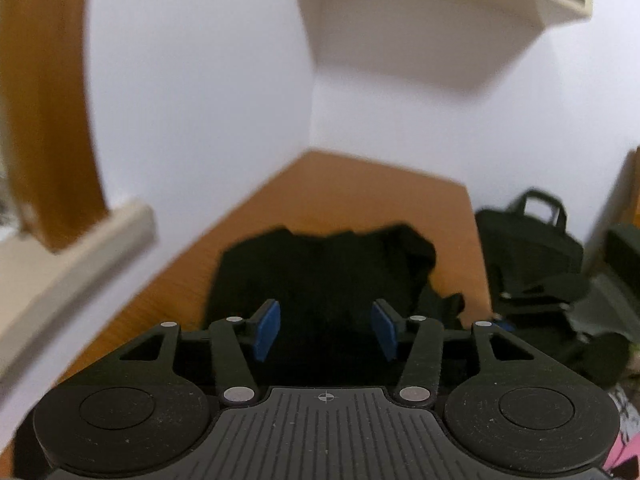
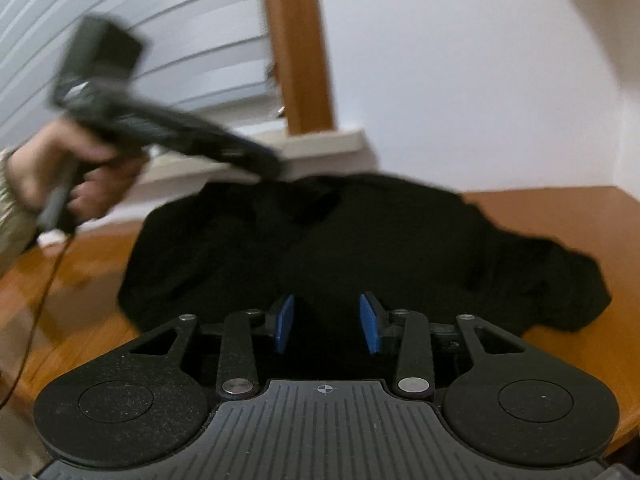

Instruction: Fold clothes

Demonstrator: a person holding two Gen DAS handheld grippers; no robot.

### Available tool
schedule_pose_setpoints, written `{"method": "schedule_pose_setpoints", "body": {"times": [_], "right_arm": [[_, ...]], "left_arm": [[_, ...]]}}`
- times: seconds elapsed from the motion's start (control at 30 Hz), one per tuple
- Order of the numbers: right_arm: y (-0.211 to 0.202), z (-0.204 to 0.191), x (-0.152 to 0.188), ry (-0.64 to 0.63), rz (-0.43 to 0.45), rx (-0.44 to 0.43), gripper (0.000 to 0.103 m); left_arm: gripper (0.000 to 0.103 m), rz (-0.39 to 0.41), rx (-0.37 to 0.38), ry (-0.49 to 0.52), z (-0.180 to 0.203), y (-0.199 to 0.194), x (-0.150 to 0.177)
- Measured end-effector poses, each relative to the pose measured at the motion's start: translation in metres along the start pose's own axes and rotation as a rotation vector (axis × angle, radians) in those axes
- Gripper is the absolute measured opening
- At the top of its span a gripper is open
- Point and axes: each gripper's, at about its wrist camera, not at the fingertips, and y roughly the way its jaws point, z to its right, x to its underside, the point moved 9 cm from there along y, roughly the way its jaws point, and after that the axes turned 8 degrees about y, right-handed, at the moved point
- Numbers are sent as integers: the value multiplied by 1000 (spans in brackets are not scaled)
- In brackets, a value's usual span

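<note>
A black garment (image 1: pixel 320 272) lies bunched on the orange wooden table (image 1: pixel 360 192). In the left wrist view my left gripper (image 1: pixel 326 330) hovers open above its near edge, blue pads apart, nothing between them. In the right wrist view the same black garment (image 2: pixel 360 240) spreads across the table (image 2: pixel 560 216), and my right gripper (image 2: pixel 328 322) is open over its near side, holding nothing. The left gripper's body (image 2: pixel 168 124), held by a person's hand (image 2: pixel 60 168), reaches over the garment's far left edge; its fingertips are blurred there.
A dark bag (image 1: pixel 528 240) and more dark items sit off the table's right side. A white wall shelf (image 1: pixel 440 12) hangs above. A window sill (image 2: pixel 312 148), blinds (image 2: pixel 120 20) and a wooden post (image 2: pixel 296 48) stand behind the table. A thin cable (image 2: pixel 44 296) trails at left.
</note>
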Motion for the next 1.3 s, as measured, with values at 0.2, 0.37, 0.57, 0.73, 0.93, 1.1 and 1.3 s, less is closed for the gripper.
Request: {"method": "schedule_pose_setpoints", "body": {"times": [0.2, 0.37, 0.57, 0.73, 0.93, 1.1, 1.3], "right_arm": [[-15, 7, 13, 6, 28, 8, 37], [-27, 48, -7, 50, 130, 121, 38], [-17, 76, -19, 104, 163, 165, 39], [8, 70, -30, 176, 162, 60, 49], [46, 70, -34, 210, 63, 0, 52], [46, 68, -37, 147, 48, 37, 3], [-29, 81, -89, 59, 298, 232, 2]], "left_arm": [[8, -32, -31, 33, 2, 18, 10], [6, 113, -89, 24, -9, -20, -6], [5, 266, -177, -17, -39, -92, -22], [5, 240, -176, -37, -52, -102, 4], [5, 212, -137, -97, -62, -88, 29], [5, 225, -143, -112, -69, -80, 29], [5, 350, -176, -109, -71, -104, -20]]}}
